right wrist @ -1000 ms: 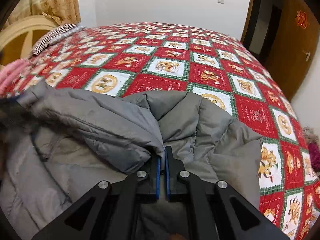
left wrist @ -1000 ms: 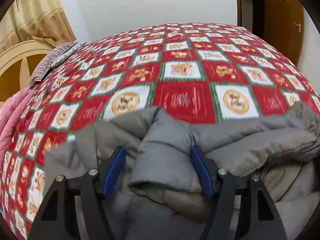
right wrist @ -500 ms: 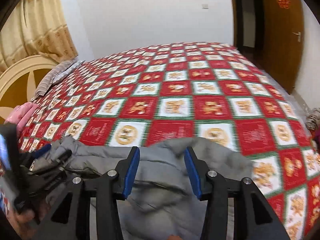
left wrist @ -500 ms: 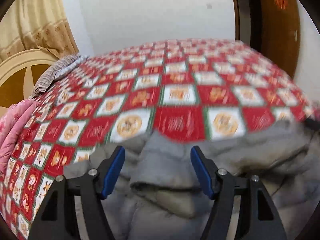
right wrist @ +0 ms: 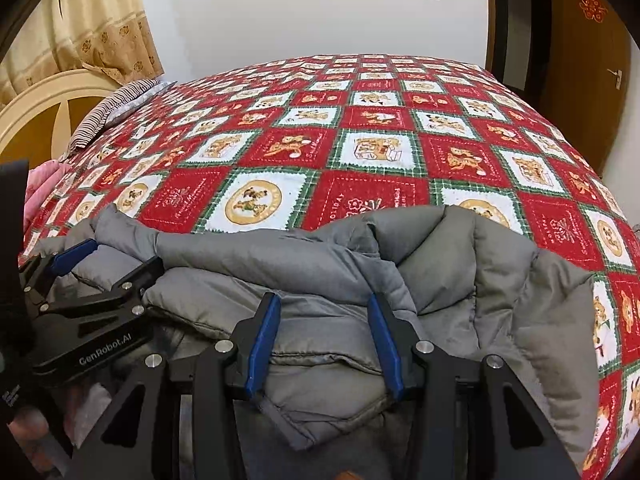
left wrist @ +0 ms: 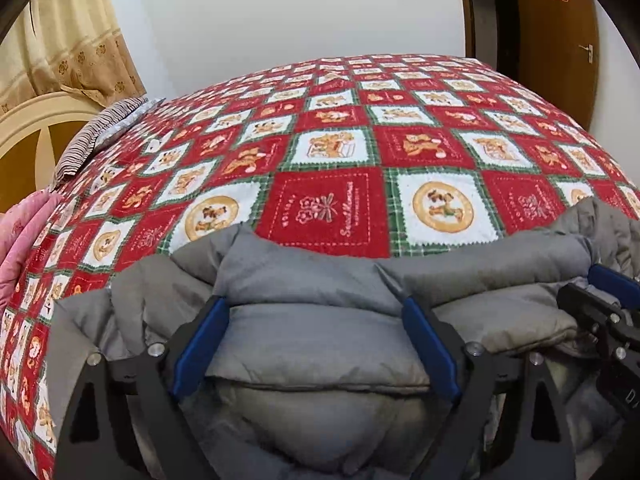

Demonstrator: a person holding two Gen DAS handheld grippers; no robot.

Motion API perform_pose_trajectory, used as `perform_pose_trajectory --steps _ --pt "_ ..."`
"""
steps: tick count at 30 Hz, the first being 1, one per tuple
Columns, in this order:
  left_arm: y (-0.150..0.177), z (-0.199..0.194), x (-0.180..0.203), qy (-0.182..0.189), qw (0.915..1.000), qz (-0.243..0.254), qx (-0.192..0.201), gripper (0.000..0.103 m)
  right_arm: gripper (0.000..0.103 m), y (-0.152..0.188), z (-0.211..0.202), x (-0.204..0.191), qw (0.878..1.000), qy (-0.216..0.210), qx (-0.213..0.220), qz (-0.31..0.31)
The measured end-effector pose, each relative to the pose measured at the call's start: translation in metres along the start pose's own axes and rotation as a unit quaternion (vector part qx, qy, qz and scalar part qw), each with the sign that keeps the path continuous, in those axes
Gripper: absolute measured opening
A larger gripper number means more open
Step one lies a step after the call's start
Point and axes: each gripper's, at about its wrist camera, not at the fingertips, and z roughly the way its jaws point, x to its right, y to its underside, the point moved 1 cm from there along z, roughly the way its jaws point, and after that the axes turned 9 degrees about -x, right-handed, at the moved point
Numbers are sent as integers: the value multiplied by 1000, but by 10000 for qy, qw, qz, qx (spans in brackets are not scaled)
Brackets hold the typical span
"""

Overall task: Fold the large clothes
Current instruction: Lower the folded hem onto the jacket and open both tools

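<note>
A grey padded jacket (left wrist: 312,336) lies bunched at the near edge of the bed, also seen in the right wrist view (right wrist: 460,280). My left gripper (left wrist: 316,308) hovers over a thick fold of it. Its jaws are opening wide, and the fold sits between them without being pinched. My right gripper (right wrist: 324,300) stands open over another fold, its blue pads (right wrist: 262,340) clear of the fabric. Each gripper shows in the other's view: the right gripper (left wrist: 600,300) at the right edge, the left gripper (right wrist: 116,260) at the left, held by a hand.
The bed is covered by a red, white and green patchwork quilt (left wrist: 332,160). A striped pillow (left wrist: 100,136) and a pink cloth (left wrist: 24,240) lie at the left by a cream headboard (left wrist: 36,128). A brown door (right wrist: 592,60) stands at the right.
My right gripper was shut on a jacket fold and has opened, letting it go. My left gripper's jaws have spread wider. Both grippers shifted over the jacket, which now lies in flatter folds.
</note>
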Motion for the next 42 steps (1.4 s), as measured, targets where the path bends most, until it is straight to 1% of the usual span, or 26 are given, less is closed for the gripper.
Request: perform_pose_trajectory --steps 5,9,16,26,31,42 --pt "0 6 -4 83 9998 -142 -96 98 47 3 5 3 9999 -86 2 86" --pt "1 10 -7 144 9995 -236 -180 102 47 3 9 0 10000 0 -62 54" --pt "1 13 -6 80 9995 -208 -214 103 47 4 13 -4 9998 156 -117 -25" --pt "1 16 -7 89 9994 -231 -253 103 47 3 13 -4 9998 170 -123 -33" --pt "1 16 -7 94 9994 -231 -258 103 47 3 16 -6 9995 270 -142 -82" --pt "1 17 -6 92 9994 -226 -264 103 47 3 16 -8 9992 344 -155 -116"
